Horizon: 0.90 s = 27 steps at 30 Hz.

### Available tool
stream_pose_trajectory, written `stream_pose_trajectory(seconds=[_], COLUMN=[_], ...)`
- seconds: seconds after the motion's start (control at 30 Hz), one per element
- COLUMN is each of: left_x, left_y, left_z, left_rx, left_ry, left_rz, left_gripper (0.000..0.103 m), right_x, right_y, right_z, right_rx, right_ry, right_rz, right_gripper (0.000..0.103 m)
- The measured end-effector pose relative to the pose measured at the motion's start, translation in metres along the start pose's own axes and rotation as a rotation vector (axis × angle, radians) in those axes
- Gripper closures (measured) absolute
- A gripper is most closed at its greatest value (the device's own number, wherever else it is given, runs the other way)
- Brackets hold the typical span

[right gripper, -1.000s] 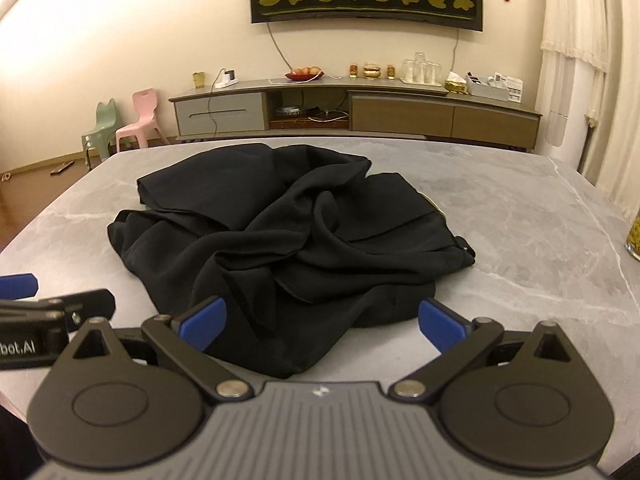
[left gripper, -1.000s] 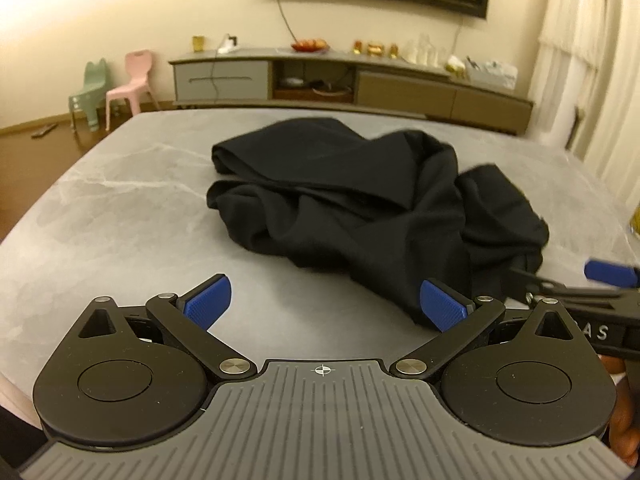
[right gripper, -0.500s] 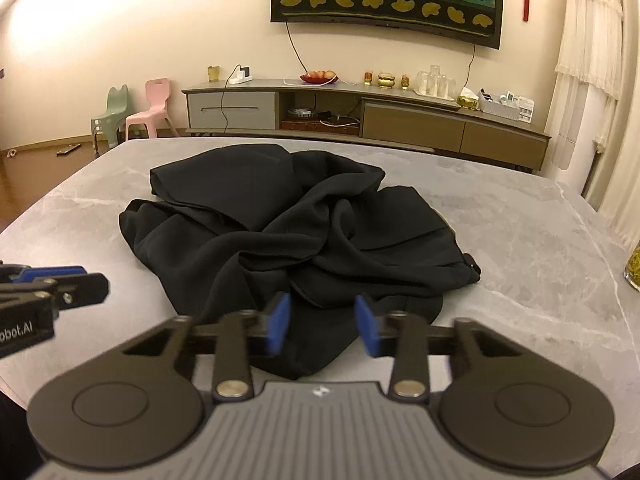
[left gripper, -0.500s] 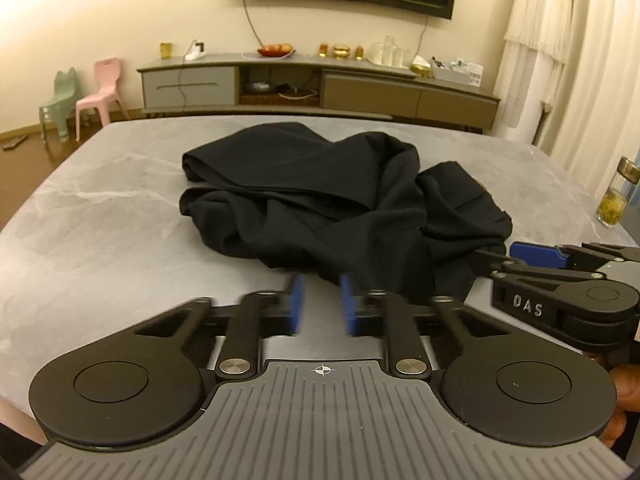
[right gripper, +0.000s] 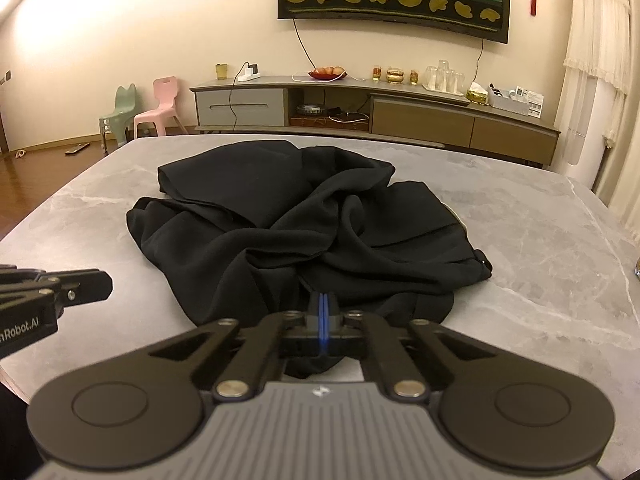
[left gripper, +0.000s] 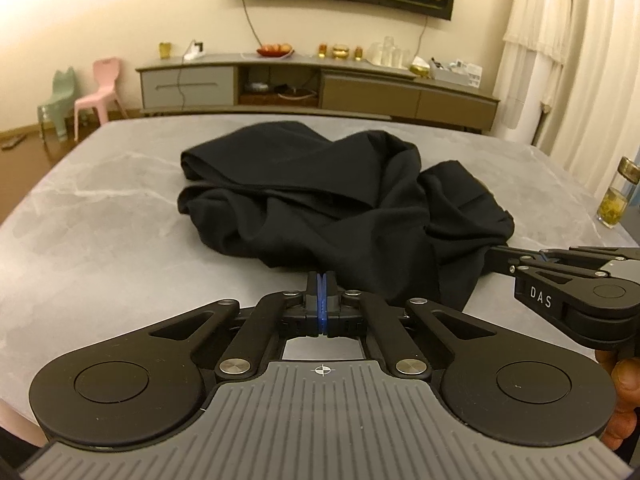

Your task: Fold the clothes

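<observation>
A crumpled black garment [left gripper: 332, 208] [right gripper: 304, 232] lies in a heap on the grey marble table [left gripper: 100, 216]. My left gripper [left gripper: 322, 280] is shut, its blue pads pressed together with nothing between them, just short of the garment's near edge. My right gripper [right gripper: 324, 298] is also shut and empty, hovering over the near hem. From the left wrist view the right gripper [left gripper: 491, 254] reaches in from the right, its tip at the cloth's right side. The left gripper [right gripper: 107, 280] shows at the left edge of the right wrist view, apart from the cloth.
A glass bottle [left gripper: 616, 194] with yellow-green contents stands near the table's right edge. A hand [left gripper: 624, 396] grips the right tool. Behind the table are a long sideboard [right gripper: 360, 112] and two small chairs [right gripper: 160, 108]. Bare tabletop lies left and right of the garment.
Both grippers went from wide open to fully shut, closing on nothing. Both views pulled back and rose slightly; the garment has not moved.
</observation>
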<state>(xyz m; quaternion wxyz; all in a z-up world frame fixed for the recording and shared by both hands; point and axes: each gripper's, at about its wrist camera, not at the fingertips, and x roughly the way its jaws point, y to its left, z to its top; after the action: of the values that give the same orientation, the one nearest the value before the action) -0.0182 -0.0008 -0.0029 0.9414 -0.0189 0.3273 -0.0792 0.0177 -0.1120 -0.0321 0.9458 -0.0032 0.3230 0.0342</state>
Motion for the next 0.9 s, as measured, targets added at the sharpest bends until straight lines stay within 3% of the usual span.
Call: stream_pose_trajectory(seconds=[0.2, 0.23, 0.27, 0.3, 0.37, 0.47, 0.5, 0.9], left_x=[0.01, 0.012, 0.015, 0.017, 0.023, 0.032, 0.035, 0.078], left_y=[0.001, 0.0, -0.001, -0.001, -0.003, -0.008, -0.01, -0.013], left_z=[0.004, 0.005, 0.006, 0.007, 0.009, 0.014, 0.016, 0.043], left_rx=[-0.003, -0.002, -0.004, -0.006, -0.004, 0.009, 0.012, 0.043], left_ry=[0.021, 0.029, 0.036, 0.041, 0.045, 0.043, 0.045, 0.071], left_rz=[-0.016, -0.022, -0.031, -0.048, -0.062, -0.063, -0.066, -0.071], left_gripper=[0.103, 0.103, 0.103, 0.084, 0.054, 0.023, 0.02, 0.017], right_x=[0.011, 0.014, 0.016, 0.018, 0.022, 0.031, 0.033, 0.066], right_y=[-0.003, -0.003, -0.004, -0.005, -0.007, -0.012, -0.013, -0.025], right_z=[0.001, 0.001, 0.001, 0.001, 0.002, 0.003, 0.004, 0.015], right_rx=[0.006, 0.008, 0.01, 0.012, 0.018, 0.023, 0.026, 0.041], right_ry=[0.016, 0.017, 0.018, 0.02, 0.018, 0.029, 0.033, 0.075], right_rz=[-0.008, -0.014, -0.021, -0.027, -0.035, -0.043, -0.044, -0.062], right_gripper=[0.101, 0.099, 0.09, 0.072, 0.047, 0.04, 0.034, 0.027])
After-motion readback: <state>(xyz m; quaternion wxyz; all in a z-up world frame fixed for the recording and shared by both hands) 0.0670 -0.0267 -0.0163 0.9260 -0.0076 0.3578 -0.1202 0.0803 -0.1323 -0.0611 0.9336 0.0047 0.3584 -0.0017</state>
